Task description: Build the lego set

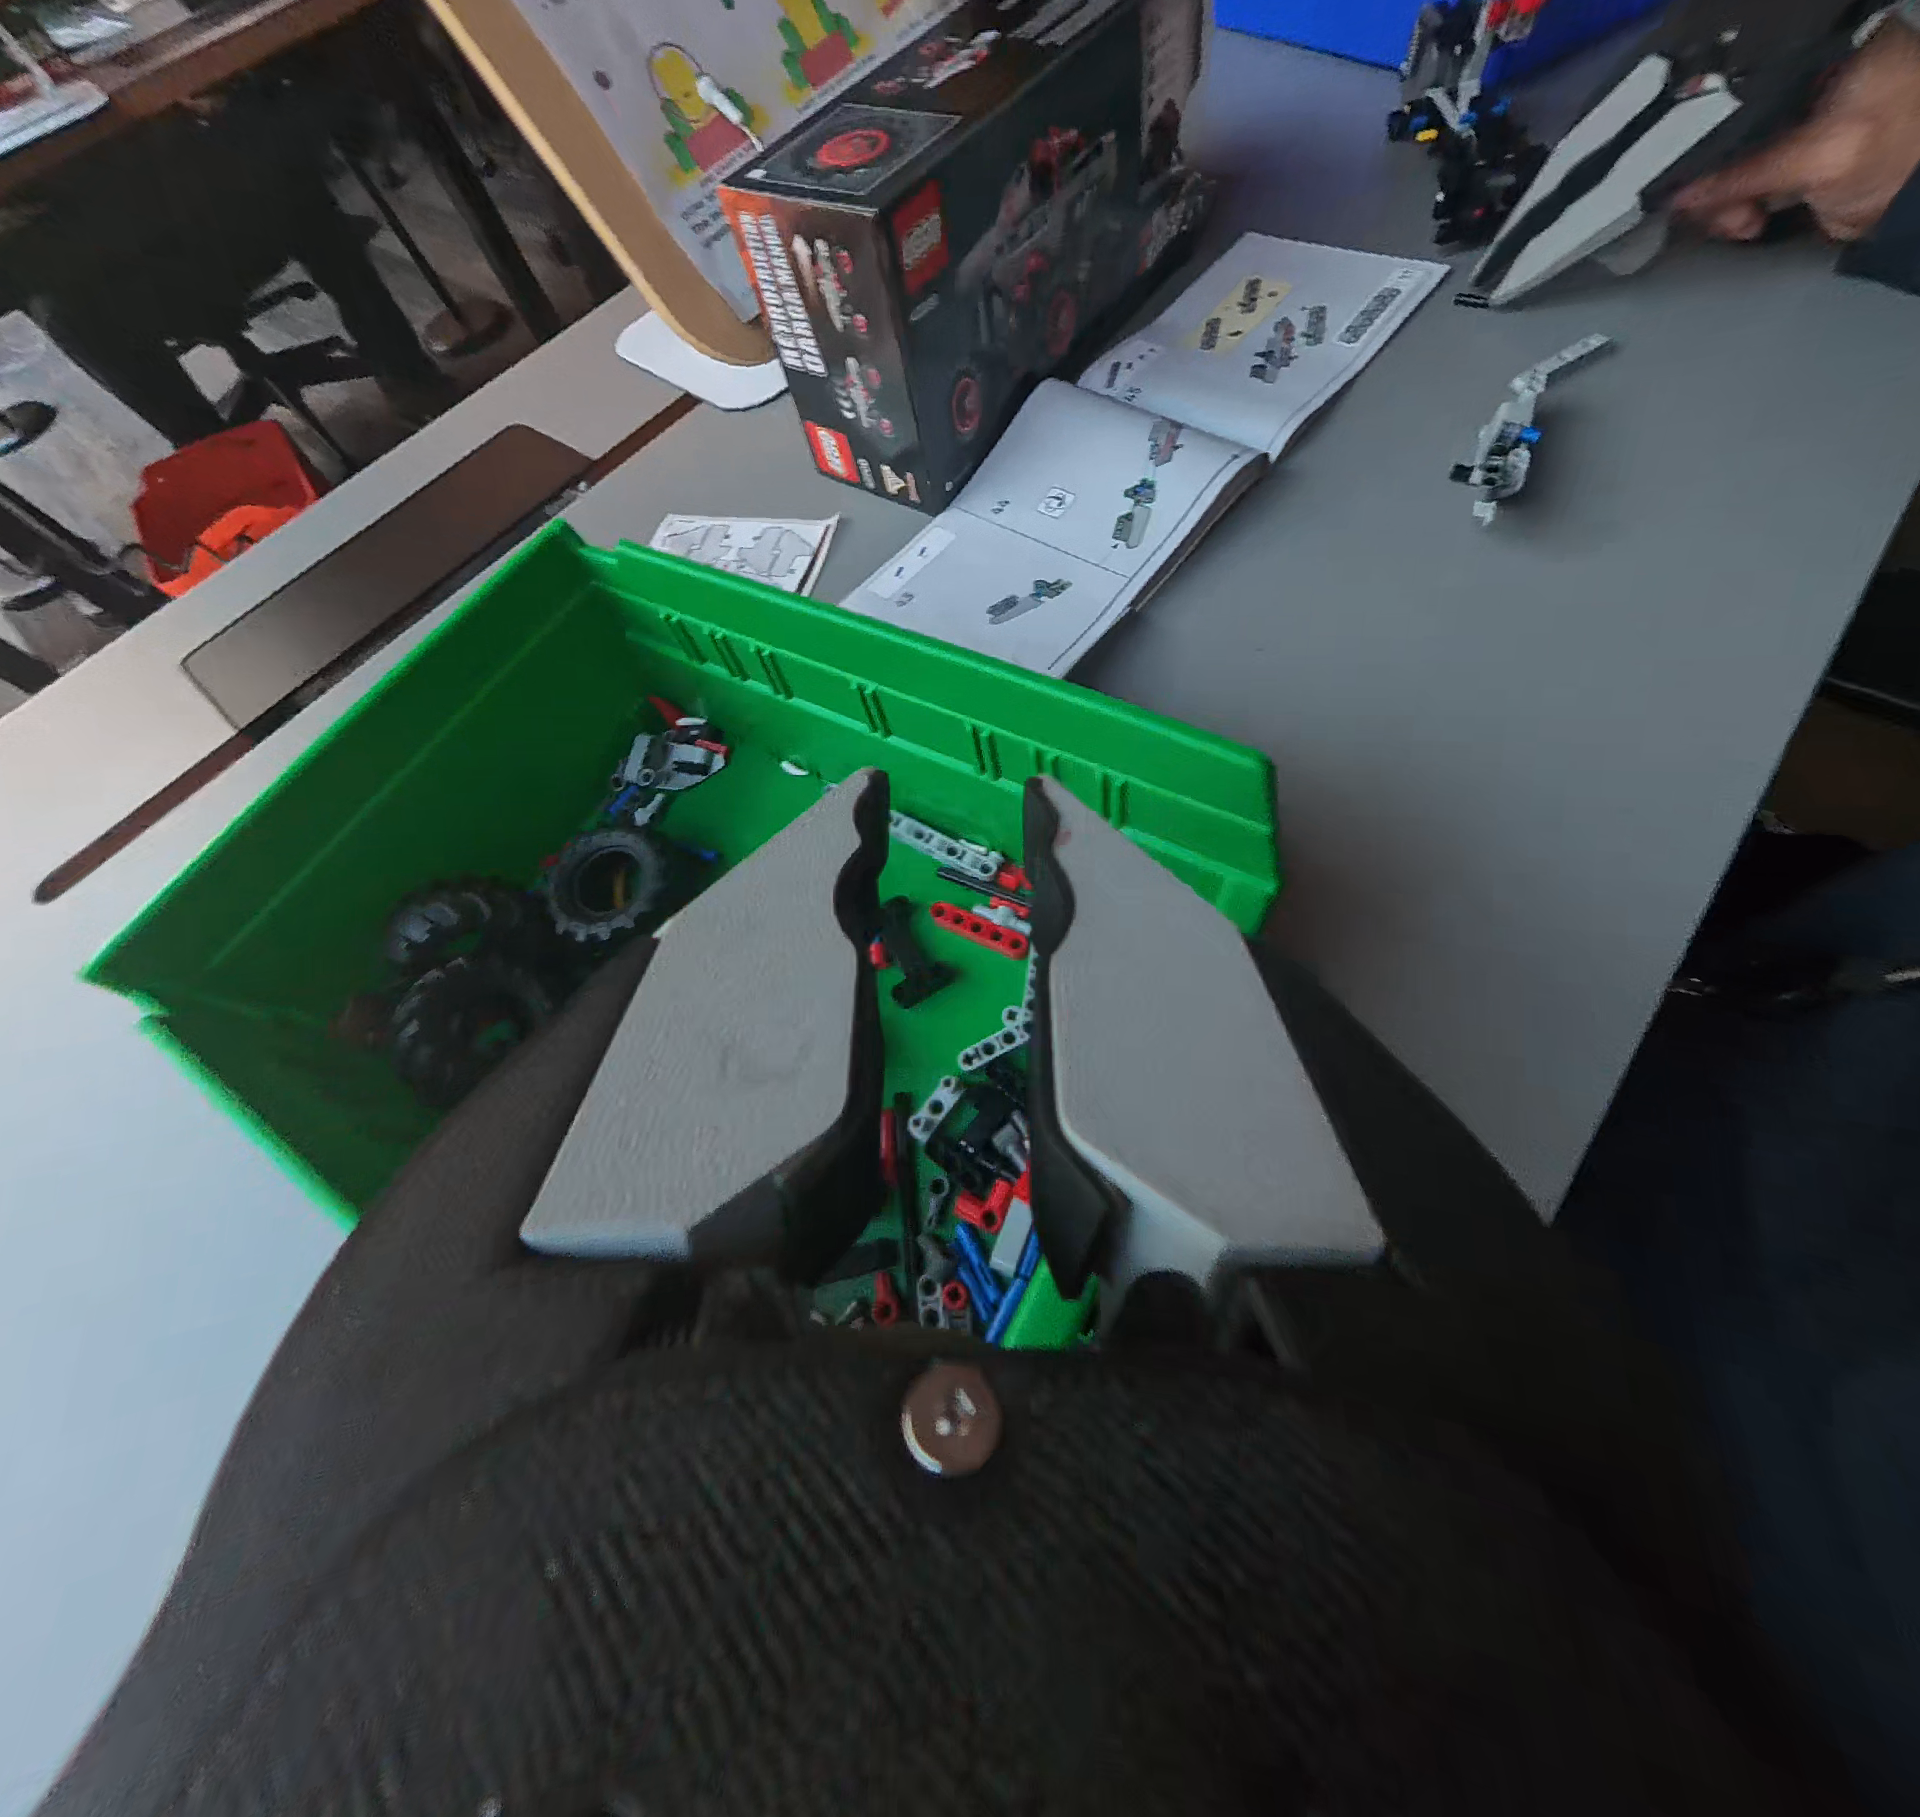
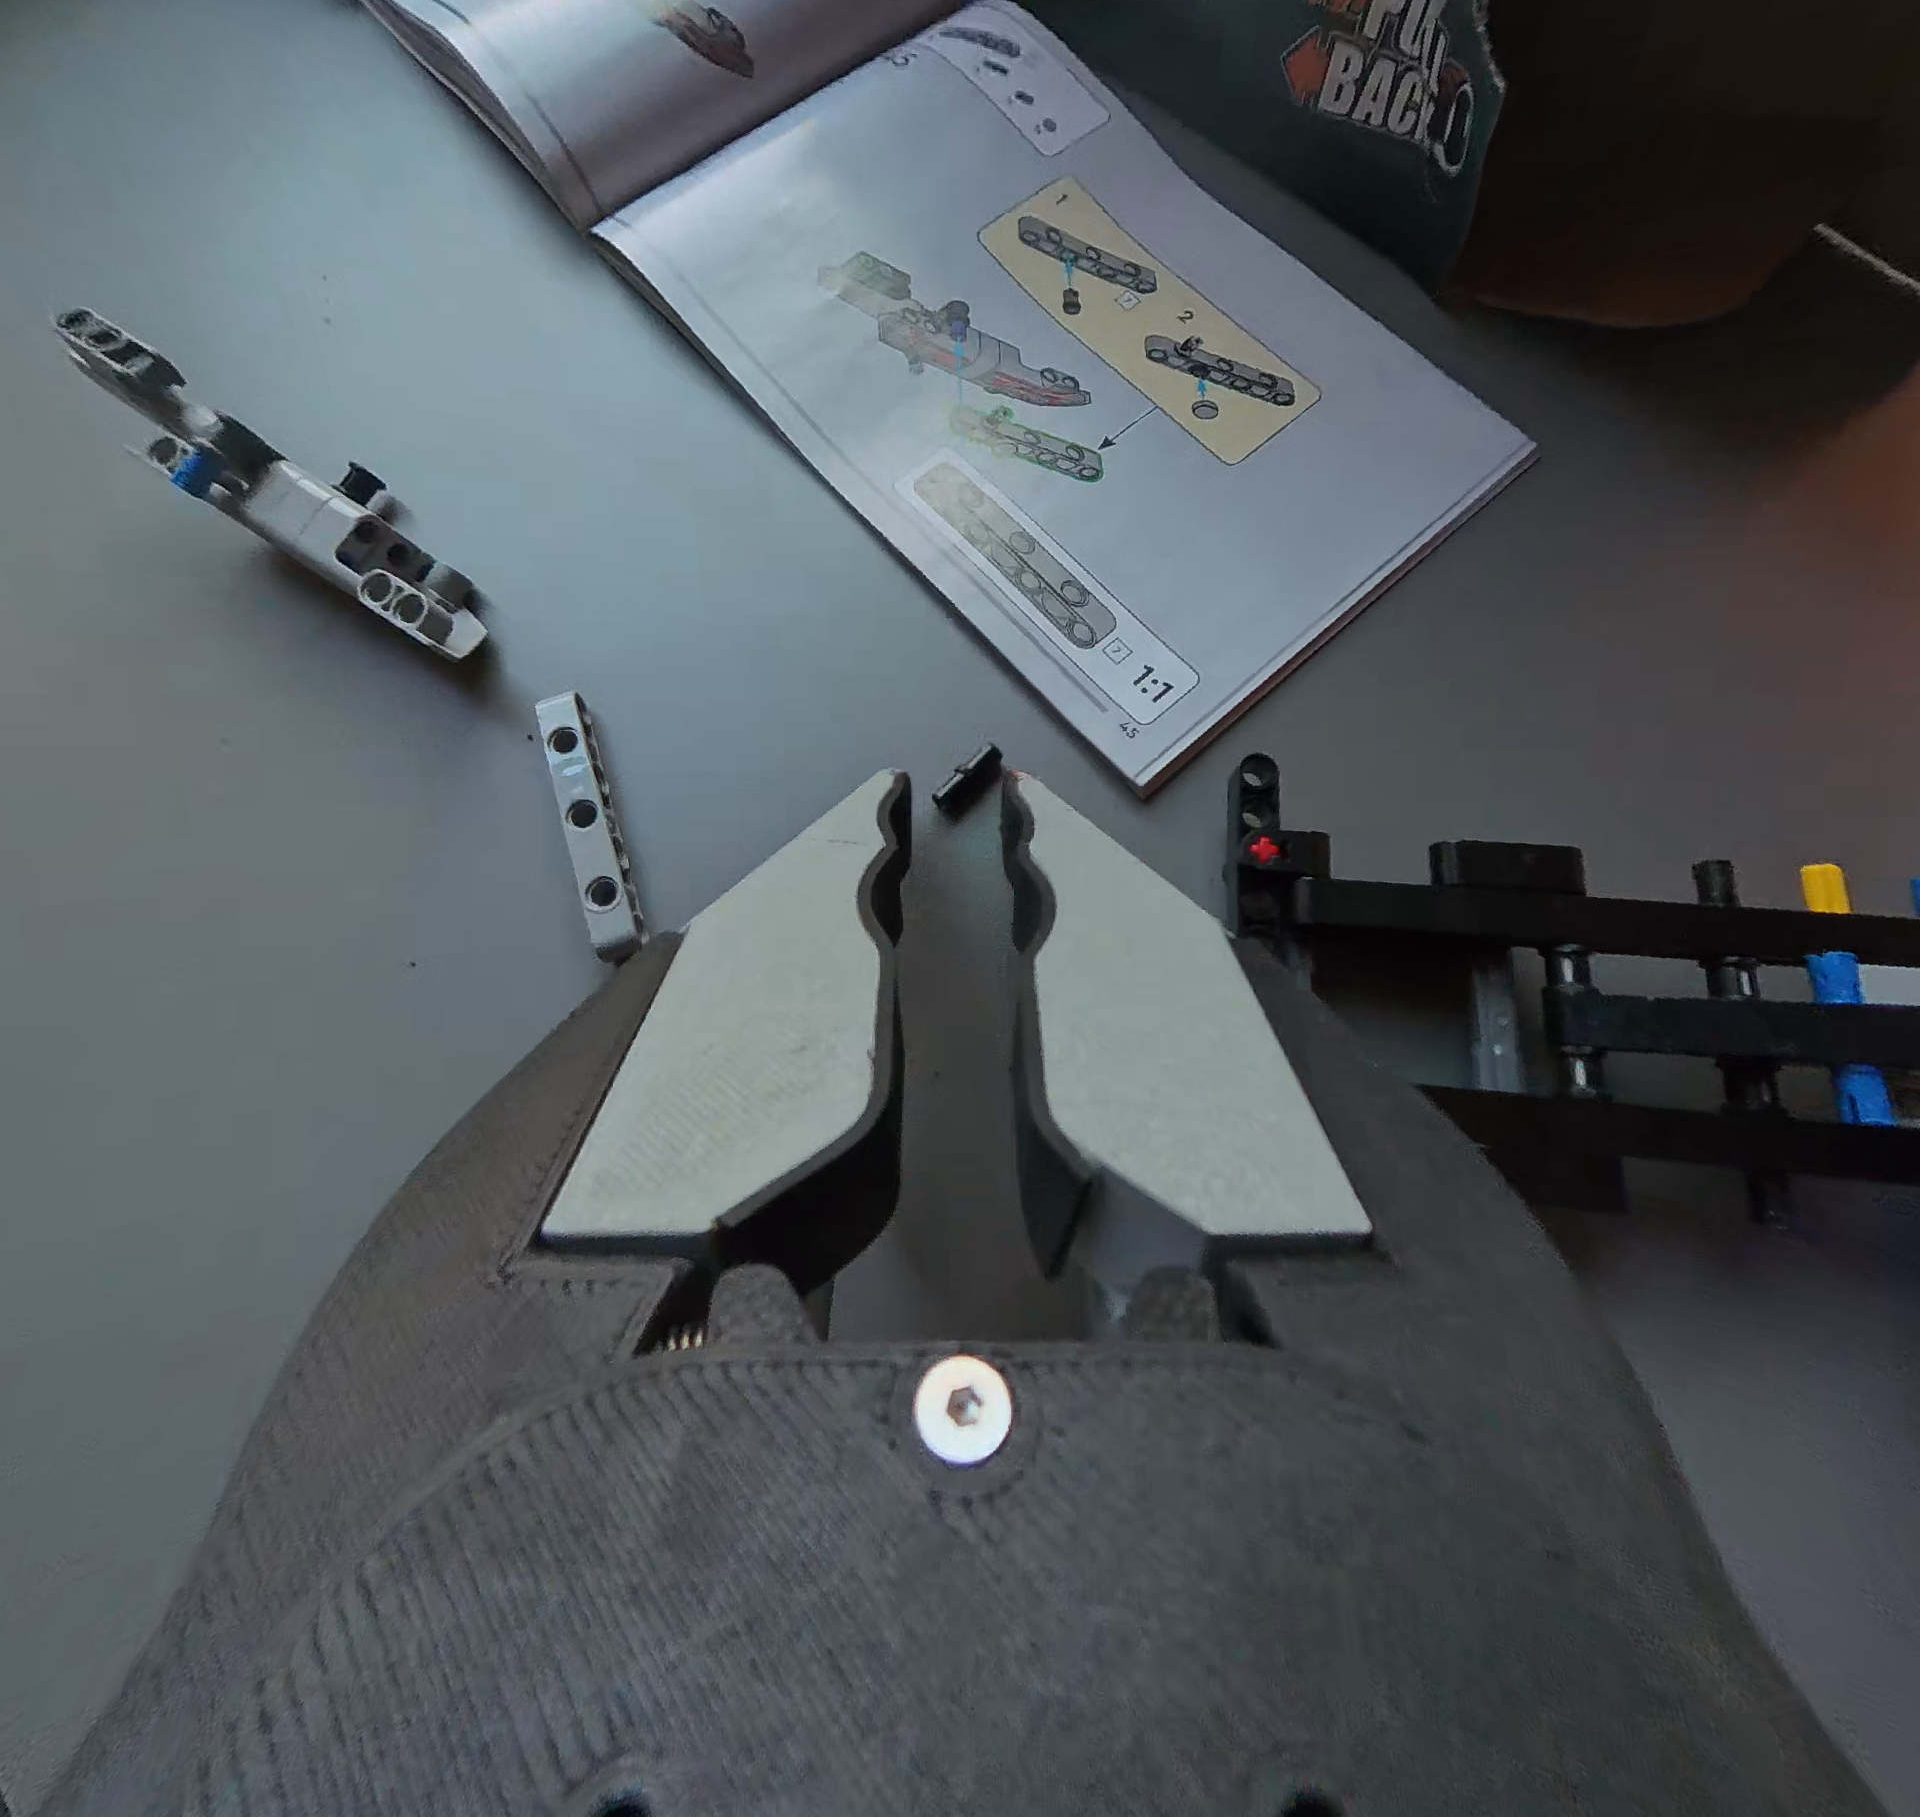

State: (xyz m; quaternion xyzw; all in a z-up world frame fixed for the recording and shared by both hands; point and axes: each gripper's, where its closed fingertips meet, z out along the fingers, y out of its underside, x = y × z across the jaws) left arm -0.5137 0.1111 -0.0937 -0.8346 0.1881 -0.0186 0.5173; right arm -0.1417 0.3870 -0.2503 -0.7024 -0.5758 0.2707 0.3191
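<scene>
Only from right wrist: black pin (image 2: 966, 779) before hand-held gripper (image 2: 956, 791).

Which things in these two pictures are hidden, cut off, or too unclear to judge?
- Left wrist view: parts in the green bin under the open left gripper are covered by its fingers.
- Left wrist view: the right gripper is far off; its gap is unreadable.
- Right wrist view: the black frame is cut by the right edge.
- Right wrist view: the grey beam has its near end behind the right gripper.
- Right wrist view: the black pin lies at the fingertips; contact unclear.
</scene>
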